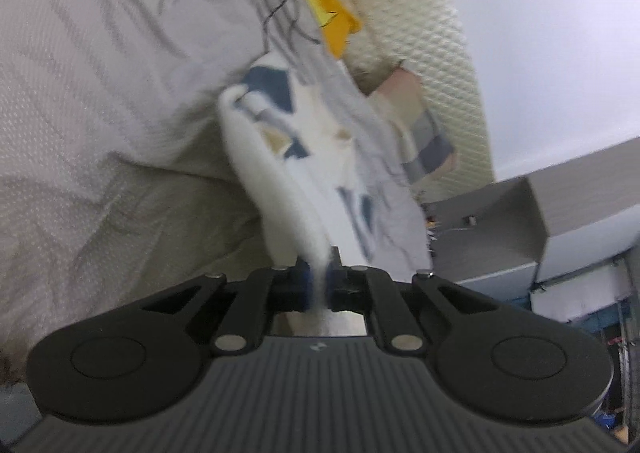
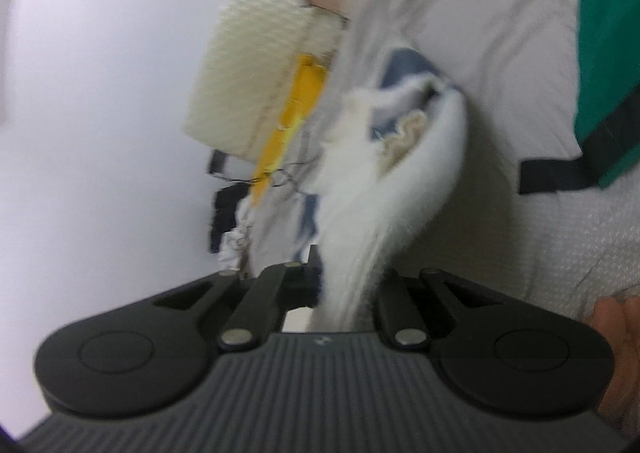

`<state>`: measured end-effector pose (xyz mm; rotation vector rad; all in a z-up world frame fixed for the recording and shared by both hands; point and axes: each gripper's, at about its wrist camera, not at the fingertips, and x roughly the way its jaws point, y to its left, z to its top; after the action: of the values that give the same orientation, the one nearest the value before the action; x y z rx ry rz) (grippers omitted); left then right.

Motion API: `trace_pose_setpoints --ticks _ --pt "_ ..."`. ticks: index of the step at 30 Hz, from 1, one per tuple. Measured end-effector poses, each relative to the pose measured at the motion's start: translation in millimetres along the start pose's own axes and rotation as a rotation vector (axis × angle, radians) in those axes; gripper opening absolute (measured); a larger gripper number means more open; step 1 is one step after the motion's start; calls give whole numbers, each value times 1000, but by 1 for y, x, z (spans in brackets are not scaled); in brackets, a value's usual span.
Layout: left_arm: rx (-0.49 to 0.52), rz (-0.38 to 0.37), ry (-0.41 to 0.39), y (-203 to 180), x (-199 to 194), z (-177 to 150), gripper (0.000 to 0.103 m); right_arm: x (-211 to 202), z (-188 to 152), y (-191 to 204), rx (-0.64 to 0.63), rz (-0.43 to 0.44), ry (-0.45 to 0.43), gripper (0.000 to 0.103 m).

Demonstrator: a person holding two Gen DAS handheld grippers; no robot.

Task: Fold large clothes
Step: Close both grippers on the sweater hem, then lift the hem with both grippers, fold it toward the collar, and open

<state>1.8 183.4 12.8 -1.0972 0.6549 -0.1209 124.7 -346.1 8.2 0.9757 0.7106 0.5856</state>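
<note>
A white fleecy garment (image 1: 276,181) with blue and tan patches lies bunched on a pale grey bed sheet (image 1: 100,73). In the left wrist view a strip of it runs up from the sheet into my left gripper (image 1: 318,283), whose jaws are shut on it. In the right wrist view the same garment (image 2: 384,173) stretches in a thick white band down to my right gripper (image 2: 344,289), also shut on the cloth. The fabric hides the right fingertip there. Both views are motion-blurred.
A yellow item (image 1: 324,1) and a cream textured pad (image 1: 424,37) lie beyond the garment. A grey box (image 1: 540,213) stands at the right. In the right wrist view a green item with a black strap (image 2: 608,53) lies on the sheet, and a hand (image 2: 620,329) shows at the right edge.
</note>
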Motion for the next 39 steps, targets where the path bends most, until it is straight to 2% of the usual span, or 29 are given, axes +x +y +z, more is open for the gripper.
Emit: trace_pose_setpoints --ticks 5,10,13,16,21,25,28,31,35,37,39 --pt "38 -55 16 -17 -57 -19 7 -51 -16 28 -46 38 -5 9" --pt "94 -90 31 -30 -118 -56 7 -109 -48 52 -92 39 -14 9" --pt "113 -93 36 -30 -140 -73 7 -125 -58 59 -95 33 -29 9" --pt "108 -88 28 -28 -136 -71 7 -117 -52 57 -95 8 -24 10" --pt "23 -83 -38 -29 -91 -33 8 -63 -13 51 -42 -22 -36 11" --pt "18 -63 -111 -48 -35 6 8 -1 33 42 9 -76 -68 11" --pt "35 2 -165 -57 8 32 8 46 56 31 32 -127 -78 12" --pt "27 46 -213 -53 53 56 8 84 76 11 79 -143 -96 12" --pt "21 64 -220 -34 111 82 8 118 89 -19 138 -150 -130 12" --pt "60 87 -215 -29 131 91 8 134 93 -37 115 -155 -122 12" --pt "59 84 -205 -17 150 101 8 147 95 -57 120 -161 -100 12"
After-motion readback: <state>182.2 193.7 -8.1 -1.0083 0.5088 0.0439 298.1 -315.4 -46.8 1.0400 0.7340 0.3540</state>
